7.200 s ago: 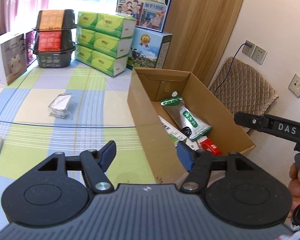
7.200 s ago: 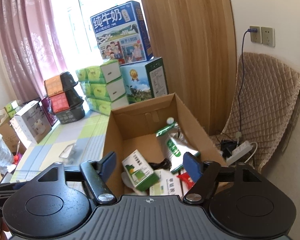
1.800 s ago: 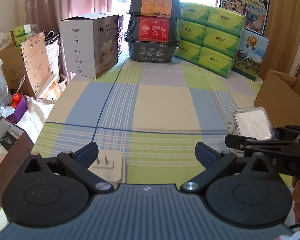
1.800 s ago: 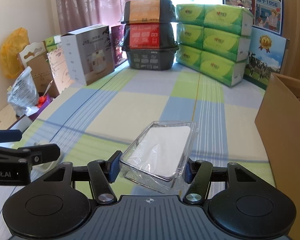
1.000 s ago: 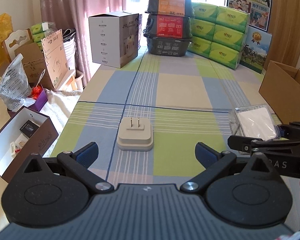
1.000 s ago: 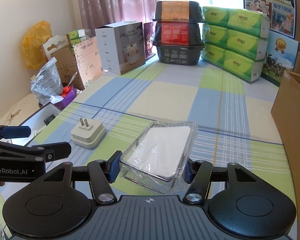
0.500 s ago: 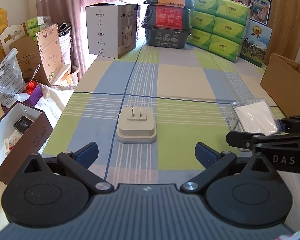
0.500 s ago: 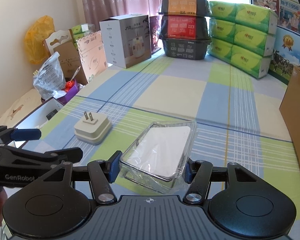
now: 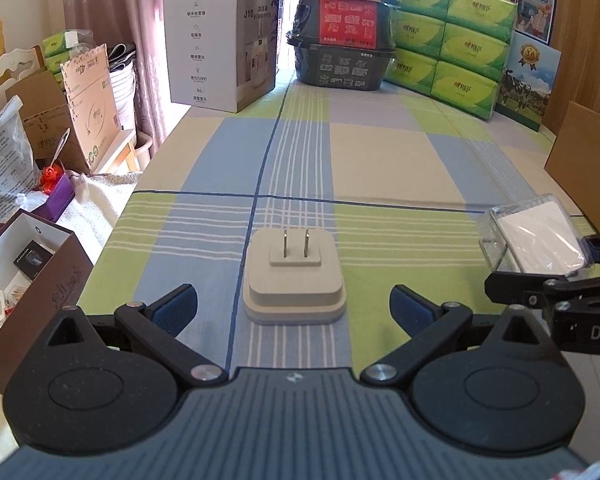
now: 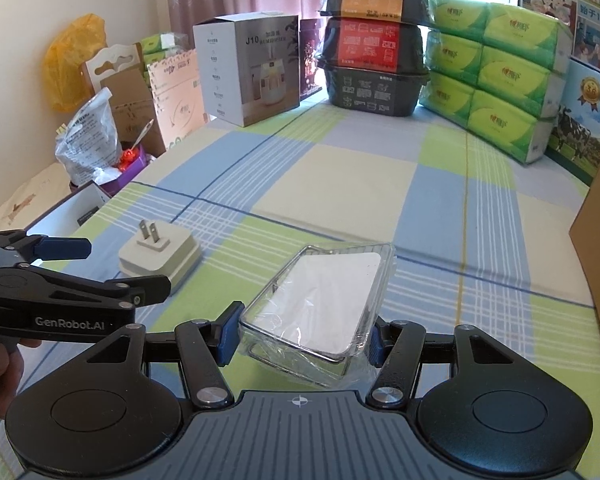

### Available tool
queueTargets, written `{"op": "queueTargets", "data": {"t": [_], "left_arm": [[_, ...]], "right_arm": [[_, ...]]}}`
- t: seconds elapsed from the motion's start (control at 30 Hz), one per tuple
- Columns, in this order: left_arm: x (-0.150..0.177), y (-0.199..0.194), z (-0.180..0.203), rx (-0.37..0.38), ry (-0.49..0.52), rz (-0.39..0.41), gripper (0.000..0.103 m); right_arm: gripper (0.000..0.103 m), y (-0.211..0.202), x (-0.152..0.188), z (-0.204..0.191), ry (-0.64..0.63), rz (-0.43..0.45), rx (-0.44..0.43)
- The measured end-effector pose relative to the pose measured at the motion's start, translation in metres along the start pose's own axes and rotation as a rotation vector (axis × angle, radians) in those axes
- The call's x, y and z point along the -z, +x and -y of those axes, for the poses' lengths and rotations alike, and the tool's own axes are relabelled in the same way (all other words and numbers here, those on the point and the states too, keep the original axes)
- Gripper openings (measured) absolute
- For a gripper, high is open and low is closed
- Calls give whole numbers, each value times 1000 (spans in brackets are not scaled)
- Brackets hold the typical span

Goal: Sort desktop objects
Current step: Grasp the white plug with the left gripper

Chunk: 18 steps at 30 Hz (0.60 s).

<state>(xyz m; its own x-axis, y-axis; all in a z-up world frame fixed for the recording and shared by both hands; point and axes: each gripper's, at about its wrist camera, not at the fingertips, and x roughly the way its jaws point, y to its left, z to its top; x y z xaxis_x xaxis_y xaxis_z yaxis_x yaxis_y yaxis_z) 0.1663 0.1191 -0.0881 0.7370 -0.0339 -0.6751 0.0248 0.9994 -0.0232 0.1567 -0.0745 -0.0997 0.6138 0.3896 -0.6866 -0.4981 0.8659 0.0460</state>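
Note:
A white plug adapter (image 9: 295, 280) lies prongs-up on the checked tablecloth, just ahead of and between the fingers of my left gripper (image 9: 294, 306), which is open and not touching it. The adapter (image 10: 160, 254) also shows at the left of the right wrist view, beside the left gripper (image 10: 76, 268). My right gripper (image 10: 300, 334) is shut on a clear plastic box (image 10: 320, 304) with a white card inside, held just above the cloth. That clear box (image 9: 534, 240) appears at the right edge of the left wrist view. A hand shows at the lower left of the right wrist view.
An open cardboard box (image 9: 584, 164) stands at the table's right edge. At the far end are a white humidifier carton (image 9: 224, 46), stacked black food containers (image 9: 342, 30), green tissue packs (image 9: 452, 36) and a milk carton (image 9: 528, 80). Left of the table lie an open brown box (image 9: 24, 276) and bags.
My left gripper has come forward and down towards the plug adapter, which now sits between its open fingers. The right gripper still holds the clear box in much the same place.

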Motion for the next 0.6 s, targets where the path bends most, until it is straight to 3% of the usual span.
{"op": "queueTargets", "data": {"t": [0.13, 0.3, 0.5, 0.6], "left_arm": [[-5, 15, -1, 10, 15, -6, 97], [-9, 31, -2, 10, 31, -24, 85], [-7, 36, 2, 6, 48, -39, 61], [-8, 34, 1, 1, 22, -59, 61]], "right_arm": [[56, 10, -4, 3, -2, -12, 1], [56, 17, -5, 6, 5, -23, -2], [56, 18, -5, 7, 21, -29, 2], [56, 15, -4, 9, 29, -25, 5]]}}
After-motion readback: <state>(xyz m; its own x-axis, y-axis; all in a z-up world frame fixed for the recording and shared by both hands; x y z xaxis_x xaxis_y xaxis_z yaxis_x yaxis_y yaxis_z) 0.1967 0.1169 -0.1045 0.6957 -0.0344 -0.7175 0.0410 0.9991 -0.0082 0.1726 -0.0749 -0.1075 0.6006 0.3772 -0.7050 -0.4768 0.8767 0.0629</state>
